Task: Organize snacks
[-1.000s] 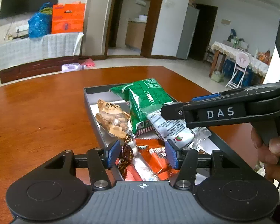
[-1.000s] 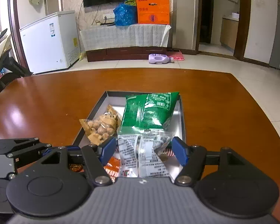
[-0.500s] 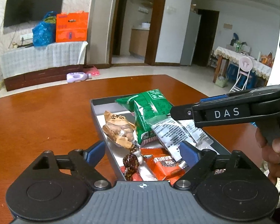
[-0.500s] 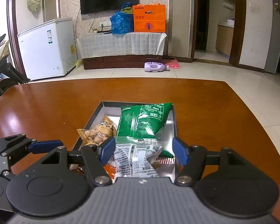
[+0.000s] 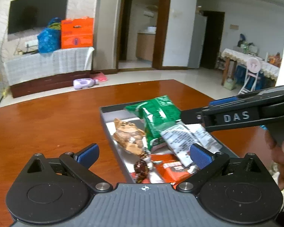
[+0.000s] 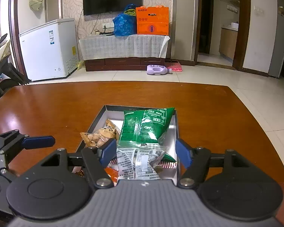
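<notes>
Left gripper (image 5: 143, 157) jaws are opening, now spread wide where a second ago they sat narrow over the wrapped candy (image 5: 142, 167) and orange bar (image 5: 169, 168); nothing held, both lie in the tray (image 5: 104, 111) below. Right gripper (image 6: 143, 152) is opening slightly, its pads either side of the white packet (image 6: 136, 162) without pressing it, about as before. Green bag (image 6: 144, 125) and tan nut pack (image 6: 99, 137) also sit in the tray on the wooden surface (image 6: 47, 104). My read: the left's drop-off is done, snacks look gathered, and the task seems nearly finished.
</notes>
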Demonstrator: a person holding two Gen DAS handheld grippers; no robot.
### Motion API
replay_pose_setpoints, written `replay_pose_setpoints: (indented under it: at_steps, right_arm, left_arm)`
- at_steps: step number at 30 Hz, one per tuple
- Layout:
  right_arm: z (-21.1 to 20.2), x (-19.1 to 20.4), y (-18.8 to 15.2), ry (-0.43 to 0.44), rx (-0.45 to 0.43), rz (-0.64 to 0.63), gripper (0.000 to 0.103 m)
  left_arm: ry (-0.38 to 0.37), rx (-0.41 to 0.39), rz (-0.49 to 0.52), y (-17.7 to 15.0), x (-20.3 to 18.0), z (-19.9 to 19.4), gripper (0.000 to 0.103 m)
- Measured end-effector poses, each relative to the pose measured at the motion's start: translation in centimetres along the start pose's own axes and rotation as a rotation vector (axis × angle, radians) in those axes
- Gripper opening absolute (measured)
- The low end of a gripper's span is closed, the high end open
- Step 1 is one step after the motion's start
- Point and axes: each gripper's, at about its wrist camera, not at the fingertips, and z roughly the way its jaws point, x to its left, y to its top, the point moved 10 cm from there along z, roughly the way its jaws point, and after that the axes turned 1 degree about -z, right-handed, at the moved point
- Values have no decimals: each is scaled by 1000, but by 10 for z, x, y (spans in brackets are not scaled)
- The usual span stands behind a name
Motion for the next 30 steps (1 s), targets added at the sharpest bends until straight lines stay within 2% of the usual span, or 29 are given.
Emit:
replay_pose_setpoints:
  at_steps: [4,16,30]
  right_arm:
    - [-2,0,1,-2,-4,-2,71]
    - [-14,-2,6,10,-26,-5,71]
    - [-17,1,8,19,-41,-28,74]
  left_arm:
    - [23,1,-23,1,7,-1,103]
    - [63,-37,34,5,8,-10,103]
    - [59,-44,37,7,6,-13,103]
